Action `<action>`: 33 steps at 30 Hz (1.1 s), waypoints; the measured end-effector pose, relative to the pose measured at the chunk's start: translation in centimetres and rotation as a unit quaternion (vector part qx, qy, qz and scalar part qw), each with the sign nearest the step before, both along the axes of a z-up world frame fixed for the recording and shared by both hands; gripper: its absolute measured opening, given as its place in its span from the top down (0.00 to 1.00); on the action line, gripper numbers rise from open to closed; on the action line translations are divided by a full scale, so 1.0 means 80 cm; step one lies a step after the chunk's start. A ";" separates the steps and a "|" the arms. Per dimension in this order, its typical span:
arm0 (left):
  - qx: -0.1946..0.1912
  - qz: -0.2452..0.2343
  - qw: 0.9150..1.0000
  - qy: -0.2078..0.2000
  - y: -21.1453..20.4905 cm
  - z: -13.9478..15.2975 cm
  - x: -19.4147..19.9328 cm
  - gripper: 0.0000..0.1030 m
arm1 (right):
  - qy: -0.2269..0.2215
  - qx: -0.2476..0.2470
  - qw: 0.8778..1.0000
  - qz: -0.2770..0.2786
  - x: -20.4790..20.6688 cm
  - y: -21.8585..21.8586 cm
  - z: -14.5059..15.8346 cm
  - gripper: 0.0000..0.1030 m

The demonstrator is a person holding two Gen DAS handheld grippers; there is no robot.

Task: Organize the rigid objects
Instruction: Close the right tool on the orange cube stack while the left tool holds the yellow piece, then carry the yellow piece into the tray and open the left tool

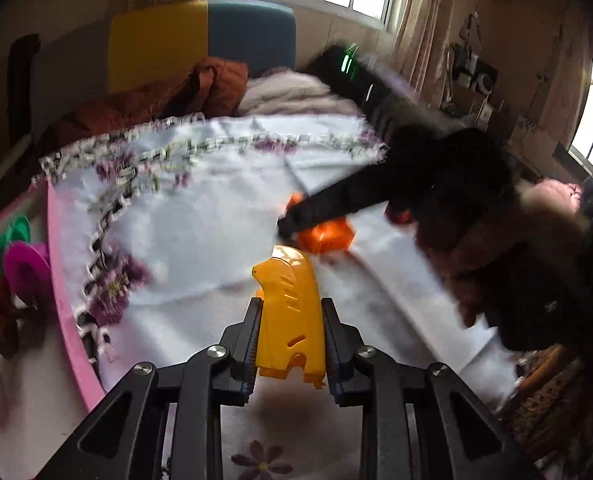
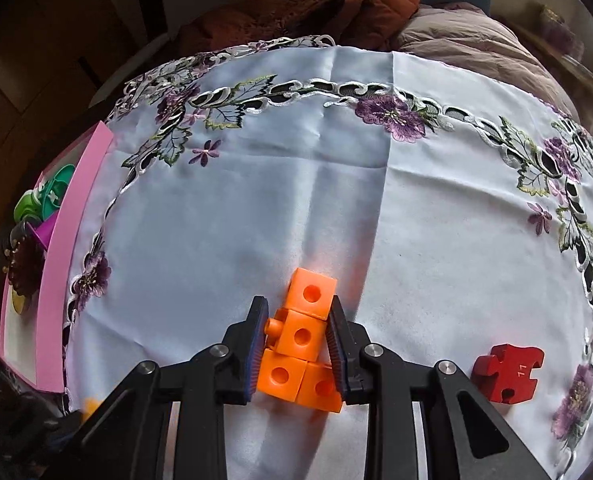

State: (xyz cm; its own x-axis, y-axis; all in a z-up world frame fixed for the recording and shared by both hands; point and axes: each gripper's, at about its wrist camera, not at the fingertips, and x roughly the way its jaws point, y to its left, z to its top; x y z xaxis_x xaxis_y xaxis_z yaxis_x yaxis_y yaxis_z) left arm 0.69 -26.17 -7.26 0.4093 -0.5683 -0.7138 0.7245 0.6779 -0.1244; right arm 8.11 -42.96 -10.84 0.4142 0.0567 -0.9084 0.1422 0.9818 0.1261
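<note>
My left gripper is shut on a yellow plastic shell piece, held up over the white embroidered cloth. Beyond it, the right gripper's black finger reaches down onto an orange block cluster, blurred in this view. In the right wrist view my right gripper is shut on that cluster of linked orange cubes, which rests on the cloth. A red wooden puzzle piece lies on the cloth to the right of the gripper.
A pink-rimmed box at the cloth's left edge holds green and magenta toy pieces and a dark flower-like thing. The box also shows in the left wrist view. Brown and grey bedding lies behind. A person's dark furry sleeve fills the right.
</note>
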 end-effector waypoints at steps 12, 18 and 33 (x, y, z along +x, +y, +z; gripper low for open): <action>-0.026 0.075 0.996 -0.028 0.056 0.069 0.005 0.74 | -0.017 -0.054 0.998 0.033 0.001 0.017 0.001 0.71; -0.020 0.121 0.991 -0.044 0.094 0.084 0.015 0.74 | -0.021 -0.067 0.997 0.040 0.001 0.021 0.000 0.71; -0.010 0.213 0.977 -0.016 0.194 0.068 0.034 0.74 | -0.027 -0.088 0.994 0.050 -0.002 0.028 0.000 0.71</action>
State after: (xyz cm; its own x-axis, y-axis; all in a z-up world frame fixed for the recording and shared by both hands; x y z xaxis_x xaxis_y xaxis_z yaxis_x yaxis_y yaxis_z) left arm 3.44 -10.64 -1.79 0.6337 -0.3551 -0.6872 0.3807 0.9166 -0.1226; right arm 7.91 -40.75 -10.84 0.4629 -0.0575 -0.8846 0.0397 0.9982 -0.0441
